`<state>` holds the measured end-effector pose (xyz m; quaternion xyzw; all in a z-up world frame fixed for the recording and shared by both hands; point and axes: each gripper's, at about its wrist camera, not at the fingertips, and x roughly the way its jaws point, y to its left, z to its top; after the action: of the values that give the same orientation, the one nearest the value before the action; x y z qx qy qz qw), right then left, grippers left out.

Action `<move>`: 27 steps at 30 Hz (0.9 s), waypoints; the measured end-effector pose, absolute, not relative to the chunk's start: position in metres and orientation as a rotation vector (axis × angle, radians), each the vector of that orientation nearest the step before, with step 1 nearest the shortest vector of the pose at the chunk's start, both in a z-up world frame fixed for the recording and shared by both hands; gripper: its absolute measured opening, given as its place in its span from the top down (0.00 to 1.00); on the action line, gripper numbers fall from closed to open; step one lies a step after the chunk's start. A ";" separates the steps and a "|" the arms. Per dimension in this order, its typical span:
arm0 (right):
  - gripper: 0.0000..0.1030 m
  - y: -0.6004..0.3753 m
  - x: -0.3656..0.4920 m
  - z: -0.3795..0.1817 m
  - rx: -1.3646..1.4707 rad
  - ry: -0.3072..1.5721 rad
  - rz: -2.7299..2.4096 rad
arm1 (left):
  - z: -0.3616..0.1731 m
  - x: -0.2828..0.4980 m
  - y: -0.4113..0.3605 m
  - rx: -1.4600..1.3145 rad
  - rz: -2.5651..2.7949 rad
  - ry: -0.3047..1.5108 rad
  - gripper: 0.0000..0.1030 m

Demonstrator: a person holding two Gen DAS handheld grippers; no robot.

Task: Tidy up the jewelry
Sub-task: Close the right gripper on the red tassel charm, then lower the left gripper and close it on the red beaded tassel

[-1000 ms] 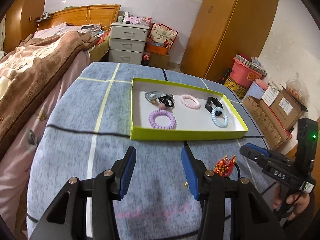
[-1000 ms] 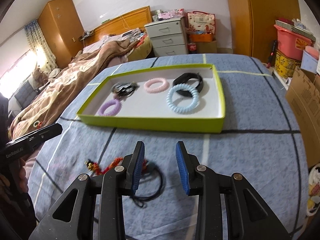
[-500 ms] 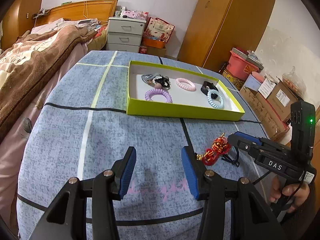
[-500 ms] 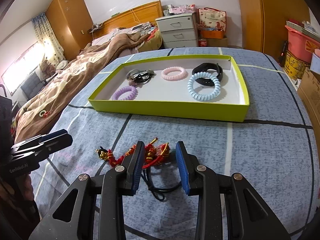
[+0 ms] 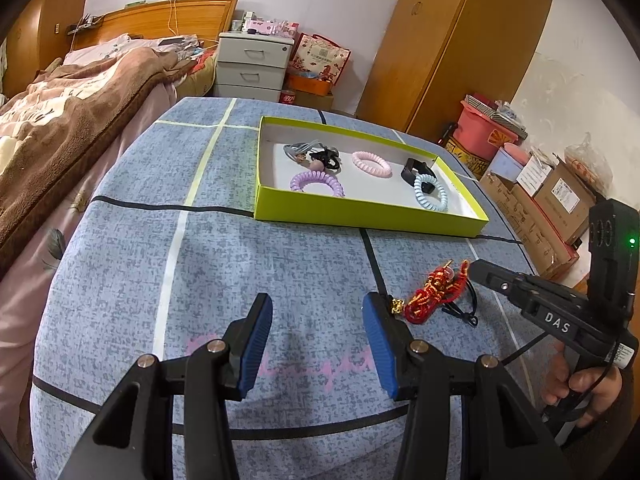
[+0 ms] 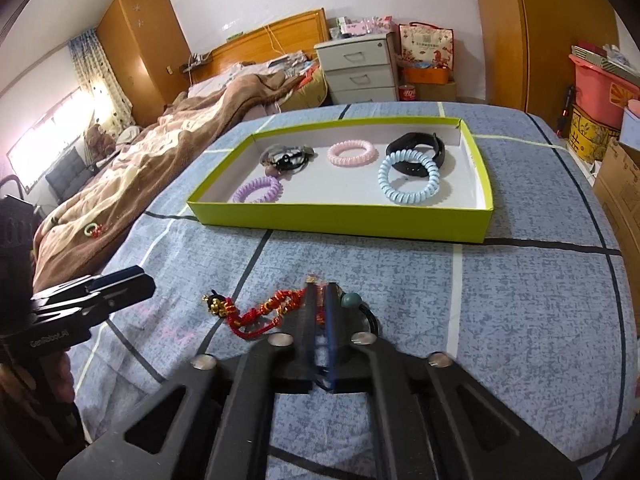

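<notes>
A red knotted cord bracelet [image 6: 256, 316] with gold beads lies on the blue checked cloth, in front of the green tray [image 6: 340, 226]. My right gripper [image 6: 320, 292] is over its right end, jaws closing and pressed together on the red cord; a green bead [image 6: 351, 301] and a black loop show beside them. In the left wrist view the bracelet [image 5: 434, 294] sits right of my left gripper [image 5: 316, 312], which hovers open and empty over bare cloth. The tray [image 5: 360, 212] holds purple [image 5: 318, 183], pink [image 5: 371, 163] and pale blue [image 5: 430, 192] coil ties and a black band [image 5: 416, 168].
A bed with a brown blanket [image 5: 60, 120] runs along the left edge of the table. White drawers [image 5: 252, 66] and a wooden wardrobe [image 5: 460, 40] stand beyond. Cardboard boxes [image 5: 560, 200] and a pink bin are on the right. A hand [image 5: 588, 388] grips the right tool.
The right gripper's jaws, open around the red bracelet half a second ago, have shut on its cord. The left gripper has drawn slightly back from the tray and stayed open.
</notes>
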<state>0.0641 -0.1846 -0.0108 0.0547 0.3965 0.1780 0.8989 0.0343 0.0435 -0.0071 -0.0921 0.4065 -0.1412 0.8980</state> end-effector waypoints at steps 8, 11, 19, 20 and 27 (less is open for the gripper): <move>1.00 -0.201 0.051 -0.001 0.154 0.779 0.362 | -0.007 0.033 0.031 -0.172 -0.320 0.847 0.52; 1.00 -0.201 0.055 -0.004 0.148 0.807 0.394 | -0.007 0.034 0.027 -0.170 -0.322 0.850 0.52; 0.85 -0.186 0.071 -0.010 0.100 0.832 0.376 | -0.007 0.033 0.025 -0.167 -0.326 0.850 0.52; 0.85 -0.185 0.072 -0.011 0.094 0.836 0.374 | -0.007 0.033 0.025 -0.167 -0.327 0.850 0.52; 0.85 -0.178 0.081 -0.023 0.040 0.884 0.352 | -0.008 0.034 0.022 -0.165 -0.338 0.856 0.52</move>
<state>0.0813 -0.1776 -0.0230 0.0195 0.4254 0.1692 0.8888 0.0335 0.0217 -0.0077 -0.0794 0.4126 -0.1631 0.8927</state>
